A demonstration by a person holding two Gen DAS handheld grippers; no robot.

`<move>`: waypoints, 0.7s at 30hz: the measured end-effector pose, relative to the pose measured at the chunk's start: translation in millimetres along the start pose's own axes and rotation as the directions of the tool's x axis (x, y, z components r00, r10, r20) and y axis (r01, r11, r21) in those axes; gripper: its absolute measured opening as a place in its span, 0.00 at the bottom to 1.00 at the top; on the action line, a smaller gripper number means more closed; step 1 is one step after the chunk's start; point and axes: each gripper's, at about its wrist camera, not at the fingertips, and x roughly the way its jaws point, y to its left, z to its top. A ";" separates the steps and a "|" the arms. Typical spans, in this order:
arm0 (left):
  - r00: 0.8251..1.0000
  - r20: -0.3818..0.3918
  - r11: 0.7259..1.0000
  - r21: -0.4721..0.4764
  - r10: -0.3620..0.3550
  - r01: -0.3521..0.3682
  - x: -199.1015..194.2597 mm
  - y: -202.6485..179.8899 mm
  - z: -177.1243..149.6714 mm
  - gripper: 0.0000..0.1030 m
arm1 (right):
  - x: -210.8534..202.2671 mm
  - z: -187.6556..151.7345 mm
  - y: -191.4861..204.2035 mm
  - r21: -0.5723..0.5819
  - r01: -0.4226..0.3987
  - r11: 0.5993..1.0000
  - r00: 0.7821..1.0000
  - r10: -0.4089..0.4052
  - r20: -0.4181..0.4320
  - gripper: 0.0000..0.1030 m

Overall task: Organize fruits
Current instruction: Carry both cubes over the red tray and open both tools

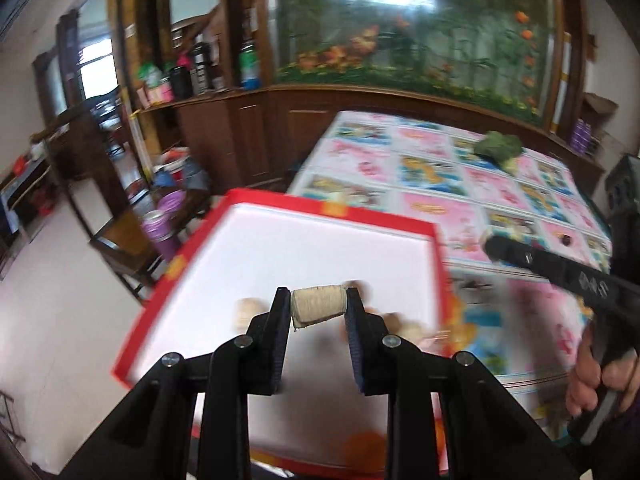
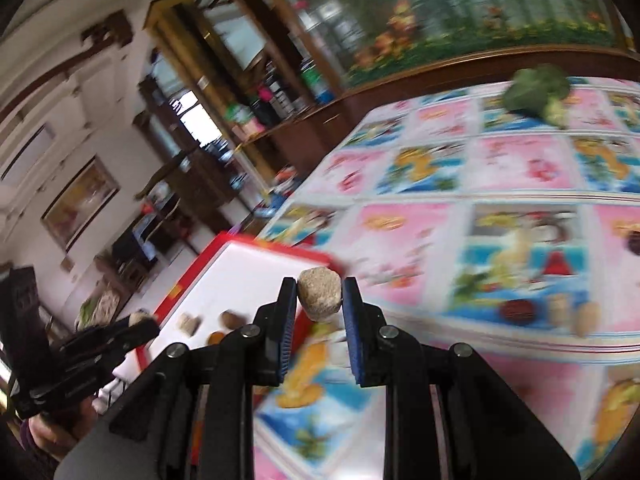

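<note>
A: status? L gripper (image 1: 318, 304) first.

B: L fingers (image 1: 282, 312) clamped on a pale chunk (image 1: 318, 305), ribbed, cut ends. Held by both ends, hanging over the tray (image 1: 168, 280). What fruit it is, can't tell. Too blurry.

A: R gripper (image 2: 320, 300)?

B: R fingers (image 2: 289, 304) clamped on a tan lump (image 2: 320, 293), rough grainy skin, roundish w/ flat faces. It's over the table (image 2: 520, 420), tray at its 9 o'clock, close.

A: tray contents?

B: White floor, red rim. Few small tan/brown bits near the front edge, all smeared. In L view they sit at 6 o'clock of the tray centre. An orange blob near the front rim, maybe printed on the rim, not sure.

A: rest of table?

B: Broccoli (image 2: 538, 92) far side, 1 o'clock in both views. Dark red round bit (image 2: 518, 311) and two tan bits at 3 o'clock of the R lump, well apart from the tray. One more dark bit (image 1: 565, 239) beyond the R tool in L view.

A: handling?

B: Guess: both pieces light, dry, stiff, no squash showing at the pads. Rough skin = good friction, low slip risk. Chunk: end-on hold is ok but could pivot, so go flat faces, mid-pad. Lump: take the flat sides, not corners.

A: risk?

B: Small bits may roll or bounce in a hard tray. Let go low.
</note>
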 end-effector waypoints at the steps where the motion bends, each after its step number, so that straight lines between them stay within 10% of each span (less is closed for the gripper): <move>1: 1.000 -0.002 1.000 -0.019 0.017 -0.018 2.8 11.9 -0.4 0.25 | 12.2 -2.4 17.7 -0.029 -0.023 0.999 0.999 0.022 -0.030 0.25; 10: 0.994 -0.077 0.987 -0.132 0.083 -0.092 35.3 78.8 -16.1 0.25 | 71.9 -49.7 127.8 -0.236 -0.178 0.955 0.962 0.118 -0.248 0.25; 21: 0.987 -0.138 0.988 -0.112 0.087 -0.103 50.4 82.8 -30.1 0.25 | 112.8 -84.7 142.1 -0.336 -0.103 0.936 0.926 -0.034 -0.377 0.25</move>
